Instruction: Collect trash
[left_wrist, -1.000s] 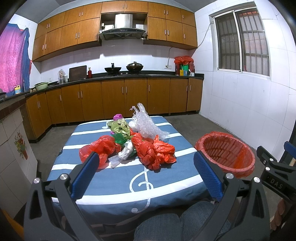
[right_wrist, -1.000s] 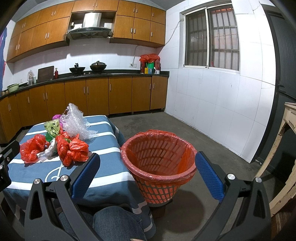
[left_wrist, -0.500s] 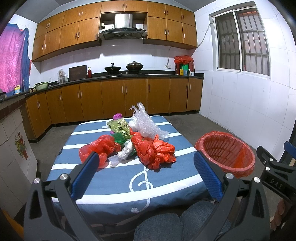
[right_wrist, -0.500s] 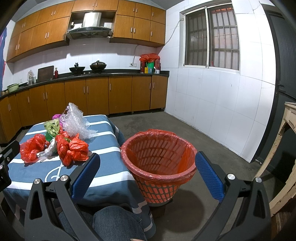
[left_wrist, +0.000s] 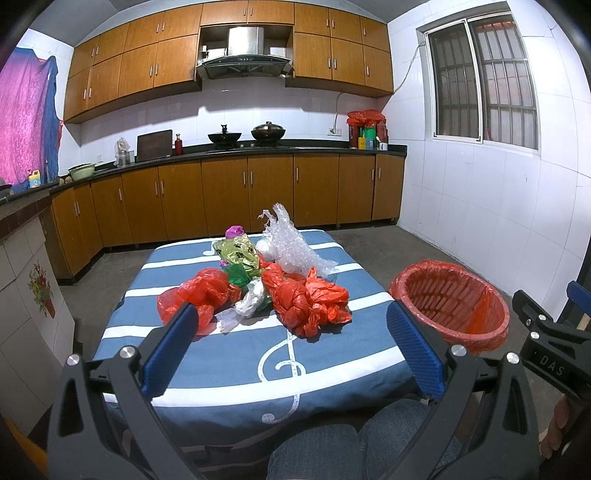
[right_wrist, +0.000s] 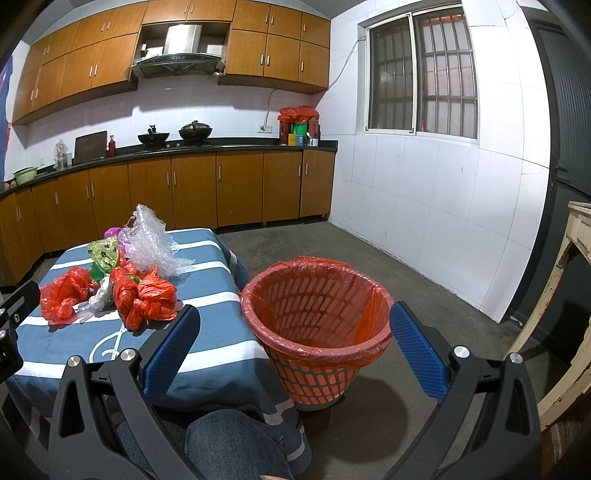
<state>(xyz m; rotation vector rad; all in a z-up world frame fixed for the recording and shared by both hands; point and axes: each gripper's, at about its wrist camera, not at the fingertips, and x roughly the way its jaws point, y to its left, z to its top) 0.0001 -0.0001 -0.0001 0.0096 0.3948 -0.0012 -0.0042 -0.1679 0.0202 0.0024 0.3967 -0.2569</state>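
Note:
A heap of plastic trash lies mid-table: two crumpled red bags (left_wrist: 310, 299) (left_wrist: 201, 295), a white bag (left_wrist: 245, 304), a green wrapper (left_wrist: 238, 254), clear bubble wrap (left_wrist: 291, 249). The red bags (right_wrist: 146, 297) and the bubble wrap (right_wrist: 153, 243) also show in the right wrist view. A red basket (left_wrist: 448, 301) (right_wrist: 317, 317) lined with a red bag stands on the floor right of the table. My left gripper (left_wrist: 291, 350) is open and empty, near the table's front edge. My right gripper (right_wrist: 295, 350) is open and empty, just before the basket.
The table has a blue cloth with white stripes (left_wrist: 236, 354). My knees (right_wrist: 229, 443) sit under its front edge. Wooden cabinets and a counter (left_wrist: 258, 184) run along the far wall. A pale wooden piece (right_wrist: 569, 295) stands at the right.

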